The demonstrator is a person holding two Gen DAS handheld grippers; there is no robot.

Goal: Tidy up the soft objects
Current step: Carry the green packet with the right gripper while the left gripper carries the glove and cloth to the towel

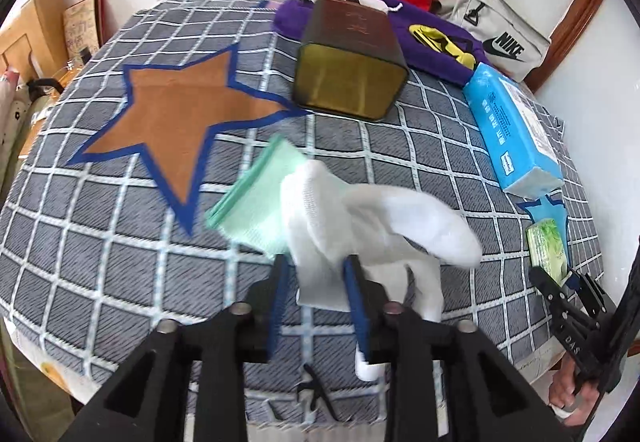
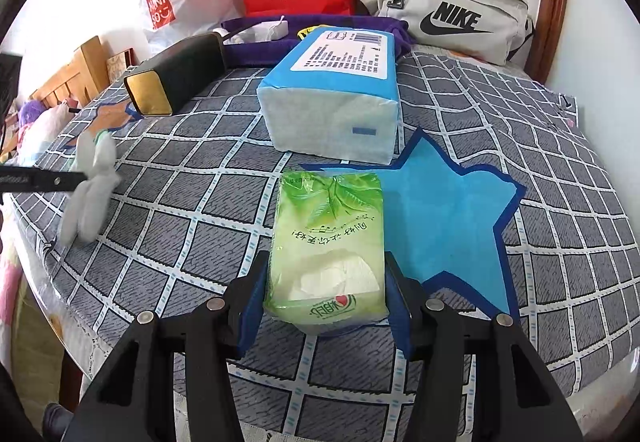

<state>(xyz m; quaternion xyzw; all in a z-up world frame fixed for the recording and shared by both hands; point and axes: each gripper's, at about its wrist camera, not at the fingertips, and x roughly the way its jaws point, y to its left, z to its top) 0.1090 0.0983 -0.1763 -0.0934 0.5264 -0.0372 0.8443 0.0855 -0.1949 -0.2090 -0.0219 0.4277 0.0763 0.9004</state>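
The left gripper [image 1: 316, 274] is holding a pair of white knitted socks [image 1: 372, 226] between its blue-padded jaws, which are standing narrow with the fabric bunched between them; whether the pads are pressing on it cannot be told. The socks are hanging above the grey checked bed cover [image 1: 120, 242], partly over a folded mint-green cloth [image 1: 256, 197] lying just beside the brown star patch [image 1: 180, 113]. The right gripper [image 2: 326, 294] is gripping a green plastic pack of tissues [image 2: 328, 242], its jaws touching both long sides of the pack, which is resting on the bed cover at the edge of the light-blue star patch [image 2: 448, 217]. A larger blue-wrapped tissue pack [image 2: 332, 97] is lying just behind it, and a dark rectangular tin with a gold base [image 1: 348, 57] is lying on its side further back.
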